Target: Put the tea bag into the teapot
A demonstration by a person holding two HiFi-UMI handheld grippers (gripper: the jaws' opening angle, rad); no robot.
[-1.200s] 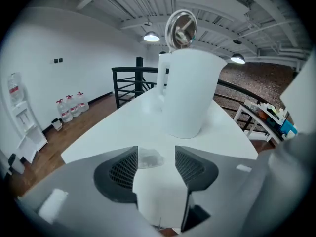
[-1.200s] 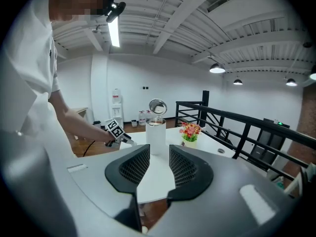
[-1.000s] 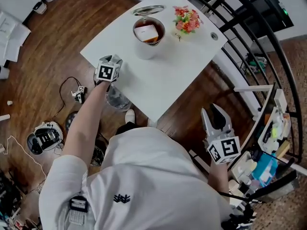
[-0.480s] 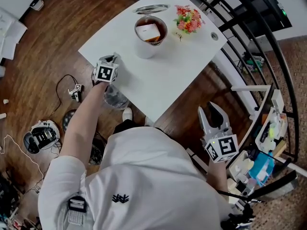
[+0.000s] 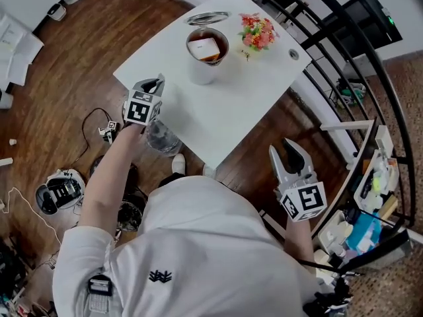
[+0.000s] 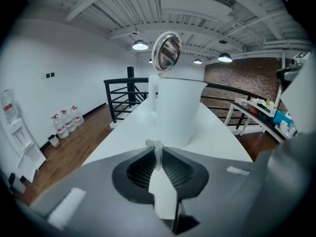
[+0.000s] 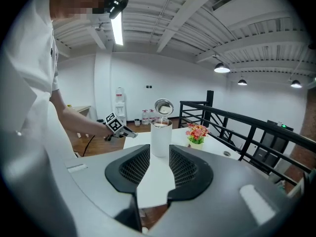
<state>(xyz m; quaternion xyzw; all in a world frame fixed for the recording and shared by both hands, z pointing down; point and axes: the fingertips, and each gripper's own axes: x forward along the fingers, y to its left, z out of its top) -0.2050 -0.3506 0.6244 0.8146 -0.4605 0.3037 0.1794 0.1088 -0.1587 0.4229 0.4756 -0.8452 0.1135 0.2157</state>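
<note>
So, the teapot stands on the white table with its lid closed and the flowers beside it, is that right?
Not quite: the lid is open, not closed. The head view looks straight into the teapot, where a tea bag sits in dark liquid. The rest holds: it stands on the white table with the flowers beside it.

Head view looks down; both gripper views face the teapot.

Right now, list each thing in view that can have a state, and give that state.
teapot: upright, open, dark liquid inside.
lid: tipped up.
tea bag: lying inside the teapot.
left gripper: jaws closing fully, pinching a small pale scrap.
right gripper: open, empty.
</note>
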